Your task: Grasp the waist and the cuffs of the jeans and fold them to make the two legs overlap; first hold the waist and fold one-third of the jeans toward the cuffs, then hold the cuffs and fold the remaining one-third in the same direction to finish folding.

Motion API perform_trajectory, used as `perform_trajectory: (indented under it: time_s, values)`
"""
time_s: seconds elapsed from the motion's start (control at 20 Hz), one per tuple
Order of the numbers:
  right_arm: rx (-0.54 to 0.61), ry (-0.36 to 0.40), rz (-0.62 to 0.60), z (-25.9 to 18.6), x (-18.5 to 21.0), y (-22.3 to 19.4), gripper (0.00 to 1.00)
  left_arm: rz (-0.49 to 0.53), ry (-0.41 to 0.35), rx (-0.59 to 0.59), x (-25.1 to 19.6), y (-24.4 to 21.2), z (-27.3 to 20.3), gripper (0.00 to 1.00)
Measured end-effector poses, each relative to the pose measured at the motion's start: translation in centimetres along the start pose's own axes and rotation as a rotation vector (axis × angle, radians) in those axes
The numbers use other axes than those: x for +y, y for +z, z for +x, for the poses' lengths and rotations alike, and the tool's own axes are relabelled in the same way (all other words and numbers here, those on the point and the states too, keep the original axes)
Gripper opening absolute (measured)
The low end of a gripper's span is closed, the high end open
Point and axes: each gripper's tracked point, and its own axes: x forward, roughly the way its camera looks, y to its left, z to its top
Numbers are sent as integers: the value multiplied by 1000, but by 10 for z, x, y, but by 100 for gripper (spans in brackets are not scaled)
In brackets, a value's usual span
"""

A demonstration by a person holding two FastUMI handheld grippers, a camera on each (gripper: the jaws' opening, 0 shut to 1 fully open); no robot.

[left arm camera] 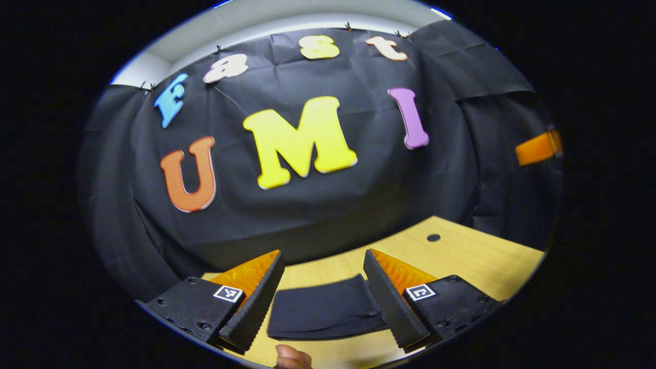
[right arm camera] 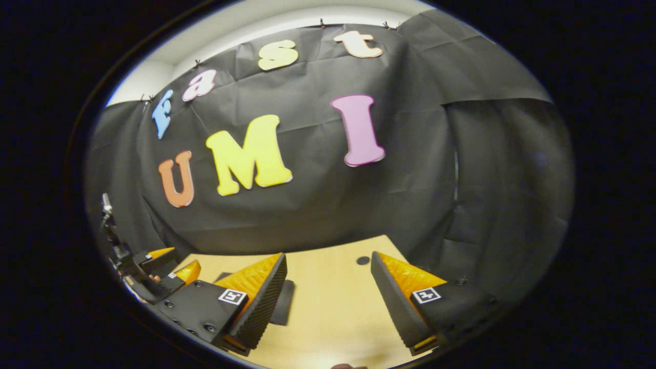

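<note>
Left gripper view, near edge at 6 o'clock — a fingertip [left arm camera: 293,357] of the person pokes in. Above it the left gripper [left arm camera: 324,298], fingers wide apart, nothing between them, held off the table [left arm camera: 461,256]. Past the tips, the jeans [left arm camera: 325,312], a dark compact rectangle lying flat on the wood, looking already folded small; legs, waist and cuffs not separable, layer count unclear. Could fit a finished fold or a bundle mid-fold — no telling which. Farther out at 2 o'clock, a small round hole [left arm camera: 433,238] in the tabletop, then the booth wall.

Right gripper view: right gripper [right arm camera: 328,302] also spread open and empty over bare wood; jeans [right arm camera: 283,303] peeking out at 9 o'clock behind its left finger; the left gripper [right arm camera: 169,266] farther off at 8 o'clock.

Risks, as judgement: any pinch on the dark stack likely to catch only the top layer and peel the fold open; dragging an edge could skew the bundle; fabric near the table's front edge might slide off.
</note>
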Motion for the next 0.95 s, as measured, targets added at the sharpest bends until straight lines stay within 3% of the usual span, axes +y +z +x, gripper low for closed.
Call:
perform_trajectory:
  time_s: [0.05, 0.1, 0.2, 0.3, 0.35, 0.4, 0.45, 0.7, 0.75, 0.95]
  values:
    - [-20, 42, 18, 10, 21, 8, 100, 6, 13, -39, 10, 20, -4, 94]
    - [-47, 73, 18, 18, 42, 18, 100, 5, 29, -84, 24, 46, -15, 99]
    - [-107, 105, -12, 27, 76, 38, 100, -34, 59, -144, 48, 86, -27, 99]
    - [-163, 120, -44, 28, 105, 57, 99, -106, 85, -161, 65, 102, -32, 94]
    - [-184, 124, -54, 27, 116, 63, 99, -129, 104, -167, 74, 108, -38, 99]
    - [-204, 132, -59, 25, 125, 69, 100, -138, 126, -178, 81, 113, -42, 93]
    - [-220, 131, -62, 23, 131, 74, 100, -138, 149, -188, 85, 117, -45, 99]
    - [-217, 137, -83, 19, 144, 71, 100, -171, 148, -144, 88, 105, -46, 94]
    - [-208, 136, -82, 19, 144, 68, 100, -171, 149, -146, 90, 105, -46, 99]
    - [-204, 128, -91, 16, 143, 66, 98, -163, 150, -149, 92, 102, -46, 99]
